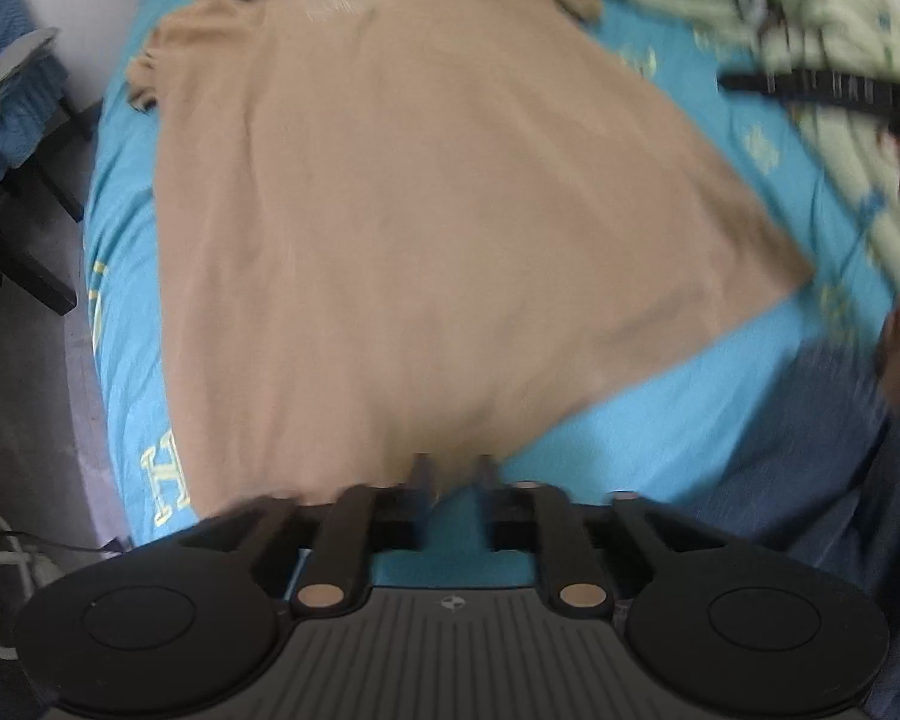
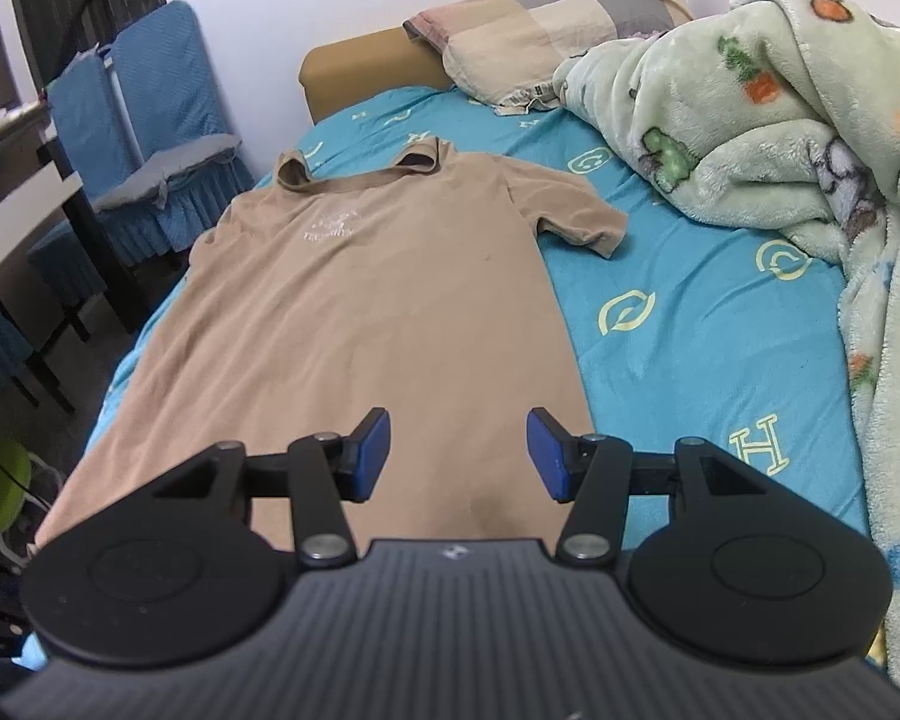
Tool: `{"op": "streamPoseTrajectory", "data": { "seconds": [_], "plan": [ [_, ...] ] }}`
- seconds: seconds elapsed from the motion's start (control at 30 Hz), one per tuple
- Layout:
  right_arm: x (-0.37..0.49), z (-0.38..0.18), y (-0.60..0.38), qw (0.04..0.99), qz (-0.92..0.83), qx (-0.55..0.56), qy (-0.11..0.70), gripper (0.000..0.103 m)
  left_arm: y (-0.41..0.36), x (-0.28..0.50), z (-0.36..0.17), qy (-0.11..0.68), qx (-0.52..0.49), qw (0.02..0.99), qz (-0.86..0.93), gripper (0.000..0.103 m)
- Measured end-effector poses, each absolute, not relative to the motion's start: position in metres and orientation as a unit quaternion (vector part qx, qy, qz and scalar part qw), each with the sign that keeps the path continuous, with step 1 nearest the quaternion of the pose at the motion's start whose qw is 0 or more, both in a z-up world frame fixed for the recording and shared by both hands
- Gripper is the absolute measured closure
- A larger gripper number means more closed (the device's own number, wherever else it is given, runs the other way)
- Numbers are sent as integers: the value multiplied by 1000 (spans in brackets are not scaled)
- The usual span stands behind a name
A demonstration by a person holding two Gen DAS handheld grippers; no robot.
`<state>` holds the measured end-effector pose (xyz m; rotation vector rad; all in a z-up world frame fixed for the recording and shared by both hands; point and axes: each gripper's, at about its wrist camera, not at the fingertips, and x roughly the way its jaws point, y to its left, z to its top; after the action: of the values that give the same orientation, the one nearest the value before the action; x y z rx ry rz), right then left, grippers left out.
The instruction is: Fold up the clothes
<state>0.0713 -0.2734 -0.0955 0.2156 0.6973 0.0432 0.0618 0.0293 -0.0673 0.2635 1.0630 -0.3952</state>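
Tan shirt (image 2: 354, 324) lies spread flat on my bed's blue sheet (image 2: 690, 324), collar far. My left claw (image 1: 452, 468) is clenched on its near hem. My right claw (image 2: 457, 453) hovers released above the hem.

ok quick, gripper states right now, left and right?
Left gripper: jaws narrow at the hem of the tan shirt; view is blurred, cannot tell if it grips.
Right gripper: open, holding nothing, above the shirt's lower end.

left gripper (image 1: 452, 468) fingers nearly together, blurred; right gripper (image 2: 457, 455) fingers spread wide, level.
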Motion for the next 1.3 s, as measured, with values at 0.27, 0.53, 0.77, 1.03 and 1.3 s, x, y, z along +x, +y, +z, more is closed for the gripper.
{"op": "streamPoseTrajectory", "data": {
  "seconds": [0.27,0.53,0.77,1.03,1.3],
  "plan": [
    [69,-83,-281,951,10,130,281,14,24,73,-24,396,33,909,-124,5],
    [86,-78,-299,954,-4,179,240,14,-1,80,-18,299,-8,951,-76,0],
    [110,-83,-316,960,-16,181,211,14,0,80,-62,295,-12,954,-46,0],
    [147,-102,-340,949,-25,222,222,14,11,80,-99,306,-21,952,-12,0],
    [179,-133,-356,942,-49,231,239,15,13,84,-104,323,-7,946,28,0]
  ]
}}
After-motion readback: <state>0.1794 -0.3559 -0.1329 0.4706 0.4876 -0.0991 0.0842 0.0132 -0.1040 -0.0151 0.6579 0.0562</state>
